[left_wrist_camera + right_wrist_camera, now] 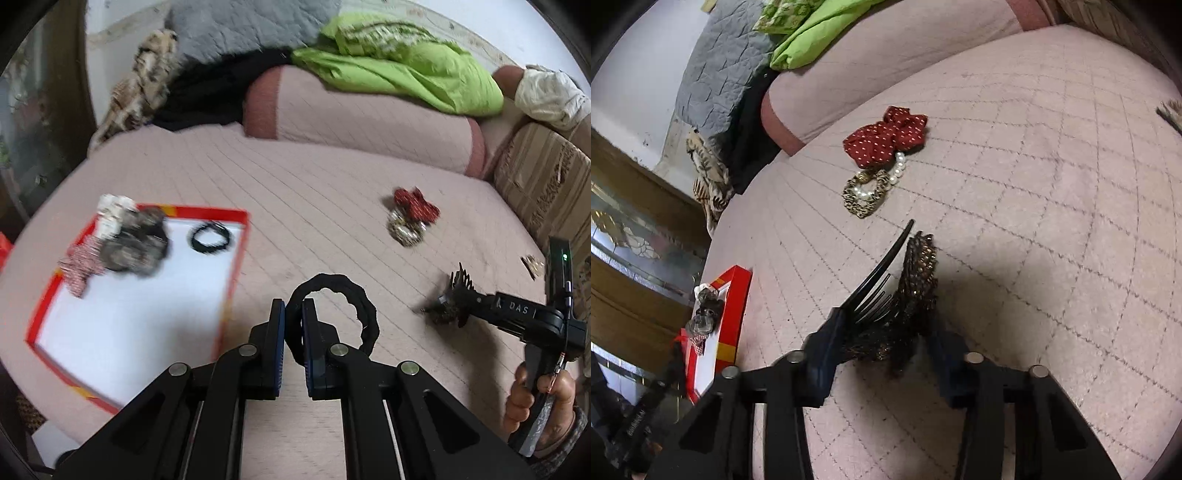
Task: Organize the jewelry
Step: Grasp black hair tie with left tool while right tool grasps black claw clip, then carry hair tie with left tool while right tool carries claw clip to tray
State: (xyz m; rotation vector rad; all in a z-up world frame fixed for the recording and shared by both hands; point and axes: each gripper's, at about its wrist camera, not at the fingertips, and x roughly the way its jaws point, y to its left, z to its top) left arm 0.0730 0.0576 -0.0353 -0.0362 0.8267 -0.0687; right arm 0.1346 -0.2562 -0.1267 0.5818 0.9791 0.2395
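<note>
Black hair tie point(332, 314) pinched by left gripper point(294, 325); right gripper point(882, 343) clamps comb clip point(897, 295).

My left gripper point(294, 325) is pinched on the rim of a black braided hair tie point(332, 317), the loop standing out past the fingertips toward one o'clock over the pink quilted bed cover point(314, 206). At ten o'clock sits the red-edged white box point(147, 314) — a thin black band point(210, 238), a dark furry scrunchie point(136, 243) and a red-and-white checked piece point(79, 264) lie in its far end. Off at three o'clock the right gripper point(452, 304) grips a dark toothed hair clip point(448, 299), and at one o'clock, well apart, a red dotted bow point(415, 205) touches a leopard-print scrunchie point(406, 230).
</note>
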